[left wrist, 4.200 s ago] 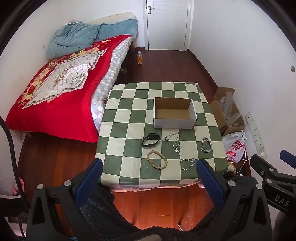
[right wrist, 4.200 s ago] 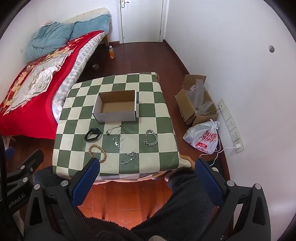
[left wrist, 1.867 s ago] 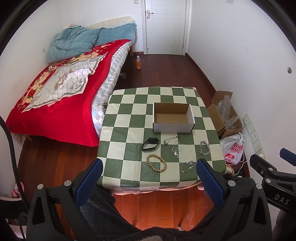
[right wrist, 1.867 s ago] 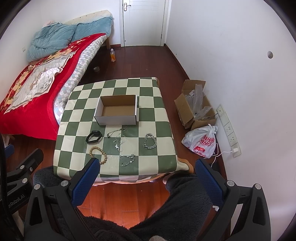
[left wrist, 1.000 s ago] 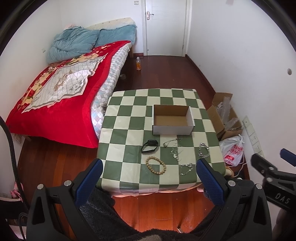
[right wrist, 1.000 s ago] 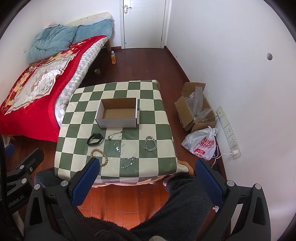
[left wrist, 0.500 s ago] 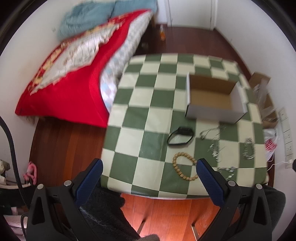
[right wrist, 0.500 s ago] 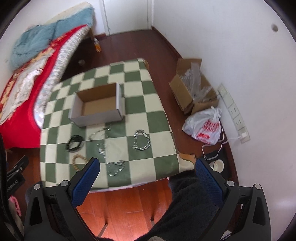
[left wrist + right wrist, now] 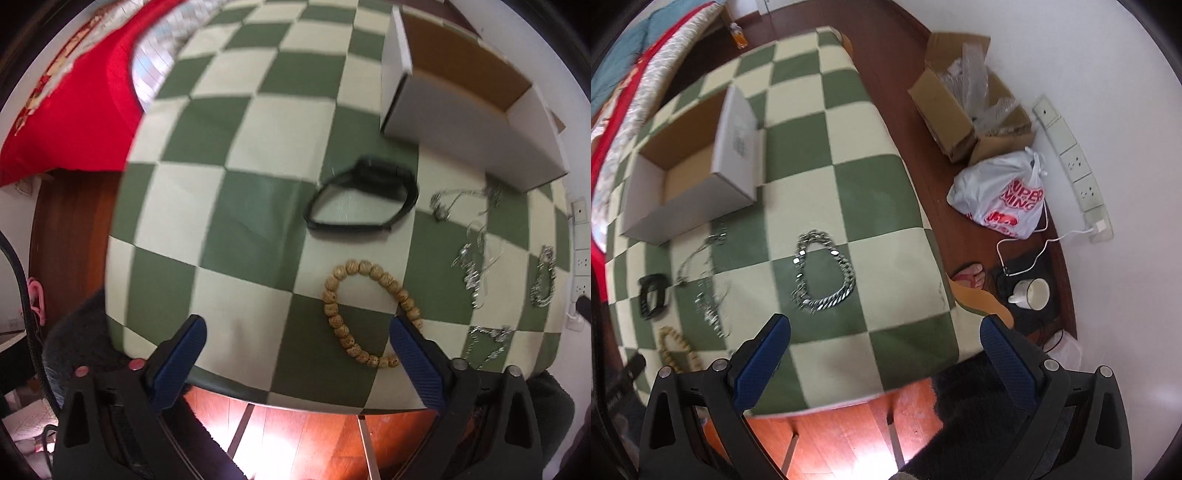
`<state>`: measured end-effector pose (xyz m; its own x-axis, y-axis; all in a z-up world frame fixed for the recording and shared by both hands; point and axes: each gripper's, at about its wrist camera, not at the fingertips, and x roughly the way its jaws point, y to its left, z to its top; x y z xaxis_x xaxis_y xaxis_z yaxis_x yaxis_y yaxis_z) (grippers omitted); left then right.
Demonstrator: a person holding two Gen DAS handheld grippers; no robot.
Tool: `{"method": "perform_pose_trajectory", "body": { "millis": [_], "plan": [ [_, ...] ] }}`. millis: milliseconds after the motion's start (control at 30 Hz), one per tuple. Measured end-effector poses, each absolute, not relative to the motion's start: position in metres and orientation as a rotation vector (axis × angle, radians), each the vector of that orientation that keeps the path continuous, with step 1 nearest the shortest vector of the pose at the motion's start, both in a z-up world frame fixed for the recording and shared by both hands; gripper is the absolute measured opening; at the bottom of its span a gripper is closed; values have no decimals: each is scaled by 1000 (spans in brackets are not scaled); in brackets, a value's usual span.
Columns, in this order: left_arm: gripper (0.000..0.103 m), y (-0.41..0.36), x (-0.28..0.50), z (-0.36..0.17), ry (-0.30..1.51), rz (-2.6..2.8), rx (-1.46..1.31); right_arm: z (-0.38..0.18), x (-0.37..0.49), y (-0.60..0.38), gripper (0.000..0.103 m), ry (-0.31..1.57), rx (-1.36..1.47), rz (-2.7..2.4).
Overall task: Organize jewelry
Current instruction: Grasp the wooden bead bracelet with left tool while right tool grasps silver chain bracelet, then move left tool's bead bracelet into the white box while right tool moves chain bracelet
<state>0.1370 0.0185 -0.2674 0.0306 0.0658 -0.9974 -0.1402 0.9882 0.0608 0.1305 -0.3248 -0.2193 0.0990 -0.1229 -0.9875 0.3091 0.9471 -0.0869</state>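
Observation:
On the green-and-cream checkered table (image 9: 236,184) lie a wooden bead bracelet (image 9: 365,317), a black wristband (image 9: 364,199), thin silver chains (image 9: 471,258) and a heavy silver chain bracelet (image 9: 823,273). An open white cardboard box (image 9: 461,99) stands behind them; it also shows in the right wrist view (image 9: 690,170). My left gripper (image 9: 295,336) is open and empty, just before the bead bracelet. My right gripper (image 9: 882,336) is open and empty, near the heavy chain bracelet.
A red bedspread (image 9: 81,110) borders the table's left side. On the floor to the right are a cardboard box (image 9: 967,107), a white plastic bag (image 9: 1004,199), a mug (image 9: 1032,293) and a wall power strip (image 9: 1075,162). The table's front edge is close below both grippers.
Both grippers have dropped down and forward toward the table. The left one now hovers by the bead bracelet, the right one by the heavy chain bracelet. Both stay open.

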Motion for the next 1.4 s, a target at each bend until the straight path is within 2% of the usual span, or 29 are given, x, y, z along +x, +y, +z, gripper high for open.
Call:
{"method": "perform_pose_trajectory", "body": {
  "millis": [100,167,267,367,500,567,633,700,733,833,900,933,967,1000,1100,1400],
  "plan": [
    [82,15,134,-280,1565,145,-79,-239,140,-330,103,1458,154,-344],
    [80,14,133,-284,1572,137,-88,-251,146,-333,102,1468,157,-360],
    [73,13,131,-286,1572,129,-101,-266,152,-335,96,1489,157,-366],
    [71,14,131,-284,1558,121,-118,-279,155,-336,89,1510,153,-361],
    [61,16,133,-279,1536,109,-125,-286,157,-337,86,1511,167,-351],
    [49,15,133,-274,1513,99,-113,-287,159,-339,84,1505,175,-347],
    [27,13,134,-268,1498,89,-99,-287,160,-341,80,1494,194,-327],
    [11,8,136,-265,1498,85,-86,-287,160,-341,72,1493,216,-308],
    [9,7,136,-264,1498,84,-77,-286,161,-340,70,1492,224,-300],
    [8,3,137,-258,1494,89,-51,-284,161,-332,57,1484,190,-270],
    [7,1,136,-255,1489,93,-31,-282,161,-324,42,1483,172,-253],
    [7,0,135,-252,1481,97,-14,-281,162,-319,38,1483,160,-242],
    [7,-7,138,-250,1477,100,-2,-280,163,-316,27,1485,151,-233],
    [7,-7,137,-248,1470,103,12,-280,164,-313,11,1488,141,-226],
    [6,-24,134,-258,1449,103,42,-280,167,-306,9,1490,110,-228],
    [6,-62,128,-194,1325,38,94,-267,162,-309,8,1457,165,-212]
  ]
}}
